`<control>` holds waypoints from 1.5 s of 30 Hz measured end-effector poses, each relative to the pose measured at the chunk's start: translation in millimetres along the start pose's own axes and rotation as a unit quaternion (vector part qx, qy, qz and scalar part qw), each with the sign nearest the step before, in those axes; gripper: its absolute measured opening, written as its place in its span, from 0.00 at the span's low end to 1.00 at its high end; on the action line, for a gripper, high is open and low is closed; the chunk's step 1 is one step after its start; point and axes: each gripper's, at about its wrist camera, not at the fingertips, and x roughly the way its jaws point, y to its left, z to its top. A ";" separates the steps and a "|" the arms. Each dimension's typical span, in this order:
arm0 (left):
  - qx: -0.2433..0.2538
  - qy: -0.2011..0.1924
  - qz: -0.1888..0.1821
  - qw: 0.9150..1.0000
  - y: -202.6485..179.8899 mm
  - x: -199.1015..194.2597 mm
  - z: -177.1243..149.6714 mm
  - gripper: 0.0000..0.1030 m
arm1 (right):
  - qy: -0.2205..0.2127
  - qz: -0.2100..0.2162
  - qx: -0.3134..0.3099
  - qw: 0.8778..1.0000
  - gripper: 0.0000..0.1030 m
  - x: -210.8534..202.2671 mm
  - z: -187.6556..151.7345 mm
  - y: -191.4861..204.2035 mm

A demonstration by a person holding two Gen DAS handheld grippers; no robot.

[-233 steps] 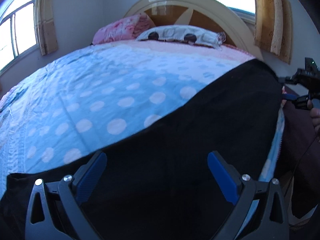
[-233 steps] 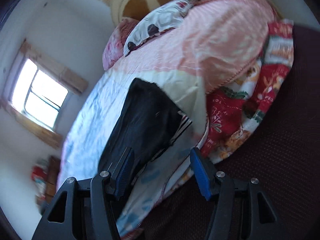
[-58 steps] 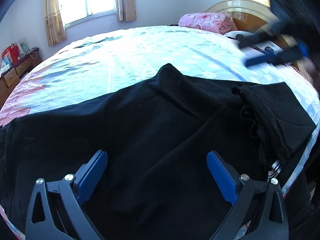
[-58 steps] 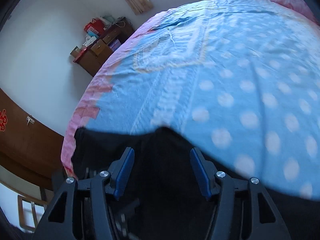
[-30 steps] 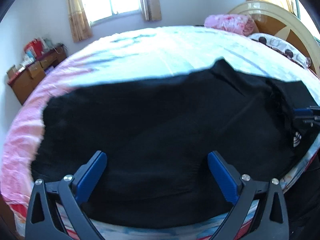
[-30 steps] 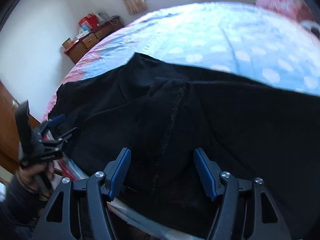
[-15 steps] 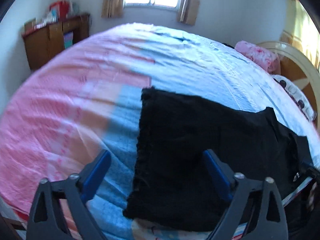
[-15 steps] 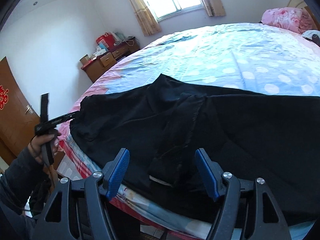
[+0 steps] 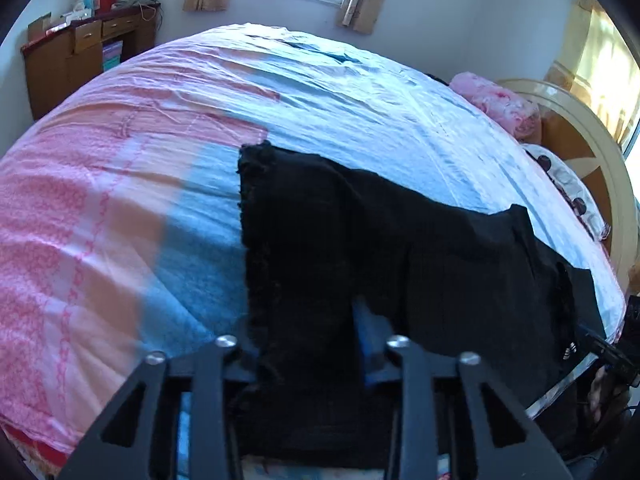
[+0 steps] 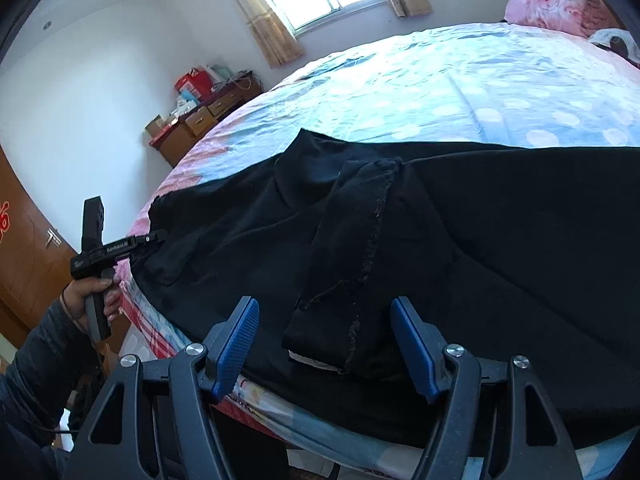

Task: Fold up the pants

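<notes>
L hand-held gripper (image 9: 308,354), jaws just closing, pinched pants (image 9: 400,248) hem; R hand-held gripper (image 10: 324,344) spread. Risk: thin pinch slips, fold skews.

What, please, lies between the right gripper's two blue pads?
In the right wrist view, a turned-over flap of the black pants lies on the bed between the right gripper's open pads, untouched by either.

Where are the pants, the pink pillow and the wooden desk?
pants (image 9: 440,256): left wrist view, middle of the black cloth spread on the bed.
pink pillow (image 10: 552,6): right wrist view, middle of its flowered top.
wooden desk (image 9: 76,56): left wrist view, its front below the drawers.
</notes>
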 end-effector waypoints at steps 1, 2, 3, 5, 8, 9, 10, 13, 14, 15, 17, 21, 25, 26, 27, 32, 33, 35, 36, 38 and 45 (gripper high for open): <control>0.002 -0.003 -0.001 1.000 -1.2 -2.8 0.1 0.26 | -0.006 -0.001 0.001 1.000 0.68 -2.8 0.1 -0.3; -0.004 -0.004 -0.003 1.000 0.8 -5.0 0.5 0.25 | -0.010 -0.002 0.003 1.000 0.68 -4.5 0.5 -1.3; -0.014 -0.006 -0.009 1.000 3.2 -7.3 1.6 0.21 | -0.014 -0.001 0.006 1.000 0.68 -6.3 0.8 -2.6; -0.033 -0.017 -0.026 0.999 4.8 -16.4 3.6 0.18 | -0.017 -0.002 0.014 1.000 0.68 -8.4 1.1 -6.2; -0.038 -0.032 -0.043 0.998 -2.3 -32.3 6.7 0.15 | -0.028 -0.009 0.026 0.999 0.68 -14.1 1.8 -12.7; -0.038 -0.035 -0.045 0.998 -4.5 -37.0 7.7 0.15 | -0.032 -0.011 0.029 0.999 0.68 -16.1 2.2 -14.8; -0.040 -0.038 -0.052 0.997 -7.5 -43.5 9.6 0.14 | -0.036 -0.013 0.036 0.999 0.68 -18.1 2.8 -17.9; -0.052 -0.048 -0.081 0.994 -16.3 -60.0 14.5 0.14 | -0.043 -0.019 0.058 0.997 0.68 -22.1 5.0 -27.6; -0.052 -0.052 -0.093 0.993 -23.2 -67.3 17.0 0.14 | -0.046 -0.024 0.063 0.997 0.68 -24.1 6.0 -30.7; -0.054 -0.057 -0.109 0.991 -29.6 -73.9 19.2 0.13 | -0.048 -0.033 0.069 0.996 0.68 -26.6 7.5 -33.7; -0.051 -0.065 -0.145 0.986 -50.5 -85.8 25.3 0.13 | -0.055 -0.051 0.084 0.994 0.68 -34.8 9.9 -41.6; -0.021 -0.076 -0.205 0.976 -100.9 -103.0 36.7 0.13 | -0.071 -0.076 0.120 0.987 0.68 -59.3 8.3 -60.1; 0.021 -0.080 -0.246 0.966 -154.7 -110.2 48.0 0.13 | -0.087 -0.085 0.139 0.983 0.68 -83.3 -4.1 -70.2; 0.031 -0.079 -0.251 0.964 -166.7 -109.6 50.7 0.13 | -0.091 -0.091 0.144 0.981 0.68 -88.1 -8.0 -71.7; 0.039 -0.076 -0.259 0.962 -178.9 -109.4 53.4 0.13 | -0.096 -0.097 0.151 0.979 0.68 -92.6 -12.1 -73.9; 0.103 -0.052 -0.285 0.952 -248.1 -97.4 61.7 0.13 | -0.121 -0.114 0.171 0.971 0.68 -116.1 -21.8 -80.3; 0.119 -0.048 -0.281 0.951 -261.4 -93.8 61.5 0.13 | -0.132 -0.118 0.171 0.969 0.68 -122.0 -20.8 -82.1; 0.150 -0.033 -0.279 0.948 -289.5 -83.4 58.3 0.13 | -0.151 -0.127 0.179 0.964 0.68 -132.9 -19.4 -87.6; 0.161 -0.025 -0.280 0.946 -301.0 -78.1 54.2 0.13 | -0.157 -0.132 0.187 0.961 0.68 -137.7 -19.2 -92.2; 0.192 -0.008 -0.273 0.943 -327.5 -61.7 47.4 0.13 | -0.162 -0.136 0.198 0.957 0.68 -140.9 -19.3 -98.6; 0.247 0.058 -0.259 0.932 -392.3 -3.0 25.5 0.12 | -0.155 -0.154 0.216 0.952 0.68 -140.9 -23.8 -113.3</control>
